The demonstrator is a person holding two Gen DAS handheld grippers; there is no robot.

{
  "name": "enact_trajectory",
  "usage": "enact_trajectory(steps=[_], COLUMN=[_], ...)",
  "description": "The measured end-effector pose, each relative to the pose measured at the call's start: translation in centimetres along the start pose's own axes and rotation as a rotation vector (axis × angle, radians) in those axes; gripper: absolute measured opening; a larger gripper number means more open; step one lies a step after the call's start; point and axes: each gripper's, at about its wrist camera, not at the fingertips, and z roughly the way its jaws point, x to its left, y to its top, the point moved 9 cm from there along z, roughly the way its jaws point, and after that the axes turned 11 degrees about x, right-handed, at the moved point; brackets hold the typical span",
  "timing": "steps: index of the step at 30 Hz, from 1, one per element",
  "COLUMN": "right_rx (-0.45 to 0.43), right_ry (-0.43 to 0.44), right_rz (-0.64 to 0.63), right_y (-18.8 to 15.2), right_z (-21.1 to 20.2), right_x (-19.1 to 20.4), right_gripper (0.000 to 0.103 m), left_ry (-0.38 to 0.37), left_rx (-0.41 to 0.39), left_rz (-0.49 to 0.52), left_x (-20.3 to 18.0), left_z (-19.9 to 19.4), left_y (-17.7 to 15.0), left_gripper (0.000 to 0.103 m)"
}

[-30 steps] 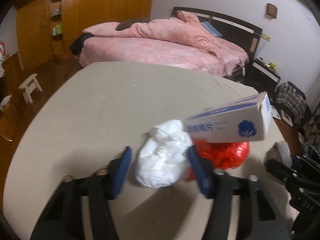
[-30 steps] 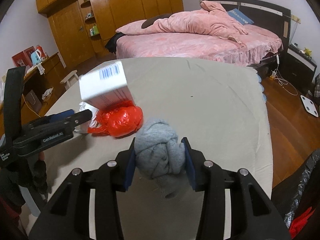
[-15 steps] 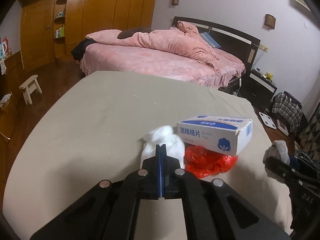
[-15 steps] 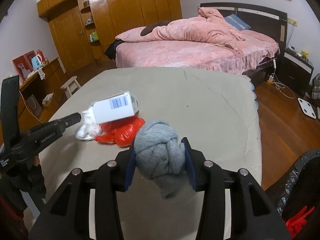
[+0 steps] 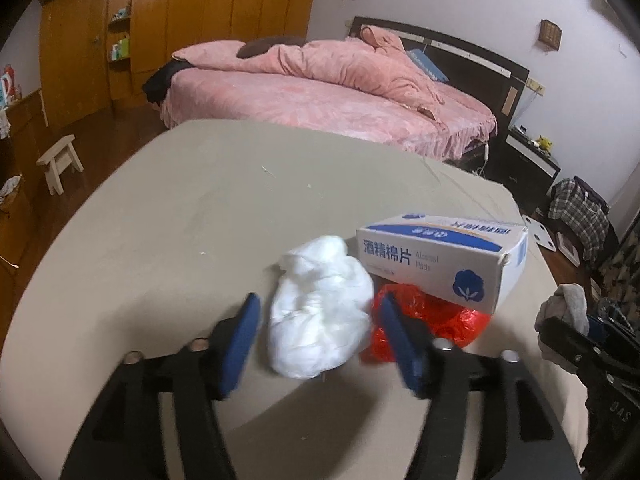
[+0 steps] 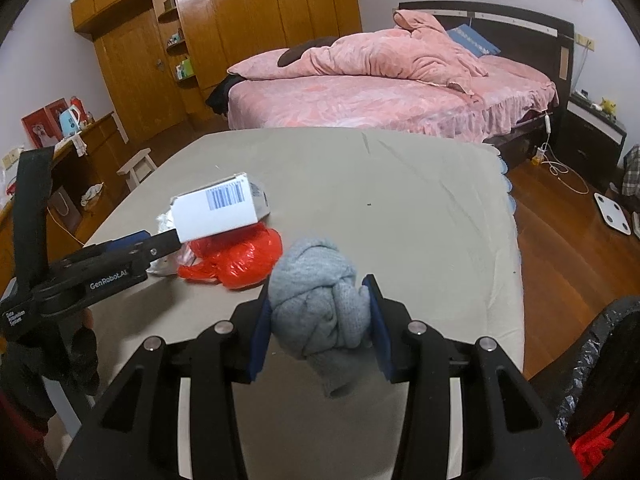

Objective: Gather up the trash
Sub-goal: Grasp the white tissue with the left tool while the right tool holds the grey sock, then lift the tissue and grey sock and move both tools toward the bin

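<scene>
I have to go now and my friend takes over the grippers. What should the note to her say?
Left gripper: open, its jaws have just been opening; the white crumpled wad sits between them, not pinched.
Right gripper: shut on the grey knotted cloth ball, held above the table.
On the table: the wad, the red plastic bag and the alcohol pads box resting on top of that bag.
Black trash bag is low on the right.
Done: grey ball picked up.
Left: bin the ball, then likely collect the wad, red bag and box.
</scene>
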Motion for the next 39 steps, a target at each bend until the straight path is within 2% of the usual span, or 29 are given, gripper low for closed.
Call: enact_trajectory(steps=[3, 5, 6, 8, 10, 19, 27, 39], right_rx=[0.005, 0.008, 0.010, 0.012, 0.008, -0.048, -0.087, -0.138], right_ry=[0.002, 0.003, 0.003, 0.006, 0.009, 0.017, 0.027, 0.041], right_rz=[0.001, 0.000, -0.001, 0.001, 0.000, -0.010, -0.013, -0.011], right_y=[-0.1, -0.2, -0.2, -0.3, -0.2, 0.7, 0.5, -1.0], right_z=[0.3, 0.5, 0.6, 0.6, 0.4, -2.9, -6.3, -11.9], right_x=[0.0, 0.0, 0.1, 0.1, 0.3, 0.7, 1.5, 1.8], right_gripper=[0.042, 0.042, 0.042, 0.042, 0.042, 0.042, 0.042, 0.042], left_ry=[0.015, 0.015, 0.004, 0.000, 0.001, 0.046, 0.042, 0.006], left_rx=[0.049, 0.065, 0.060, 0.050, 0.029, -0.102, -0.146, -0.177], left_rz=[-0.001, -0.011, -0.008, 0.001, 0.002, 0.002, 0.015, 0.069], left_x=[0.2, 0.5, 0.4, 0.3, 0.4, 0.4, -1.3, -5.6], left_z=[1.3, 1.7, 1.5, 1.3, 0.7, -5.4, -9.7, -14.0], left_y=[-0.4, -0.4, -0.4, -0.6, -0.5, 0.1, -0.7, -3.0], left_gripper=[0.068, 0.058, 0.047, 0.040, 0.038, 0.037, 0.037, 0.037])
